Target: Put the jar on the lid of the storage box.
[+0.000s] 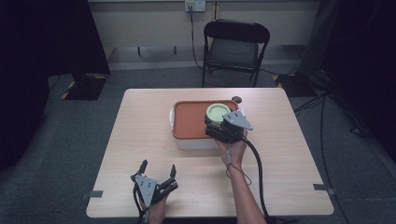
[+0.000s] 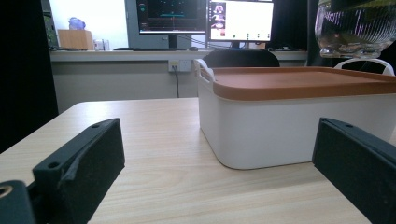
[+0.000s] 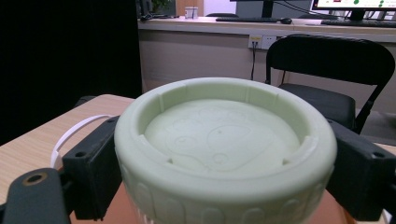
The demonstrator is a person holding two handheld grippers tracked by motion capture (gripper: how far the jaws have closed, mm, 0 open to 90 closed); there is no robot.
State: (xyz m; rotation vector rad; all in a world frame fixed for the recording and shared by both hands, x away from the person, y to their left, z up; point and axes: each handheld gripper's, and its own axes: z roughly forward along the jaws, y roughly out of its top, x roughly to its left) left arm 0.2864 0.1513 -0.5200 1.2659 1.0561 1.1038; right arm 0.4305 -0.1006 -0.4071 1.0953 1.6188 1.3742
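- Pale green lid: round, ribbed at its rim, with a faint embossed pattern on its recessed top; it sat on a clear ribbed glass jar and faced straight up, so the jar's long axis stood vertical.
- Right gripper: its black fingers were clamped on the lid from both sides, one pad against each flank; it held the jar over the right end of the box, and whether the jar's base touched the box lid could not be told.
- Storage box: white body, orange-brown lid, white handles at the short ends; it stood on the counter, its long side running left to right.
- Left gripper: low over the near edge of the counter, well apart from the box; its fingers were spread wide apart, with nothing between them.
- Counter: pale wood grain, rectangular, a small dark round object near its far edge.
- Room: grey floor, a black folding chair beyond the counter, a wall socket with a cable, and monitors on a desk behind.
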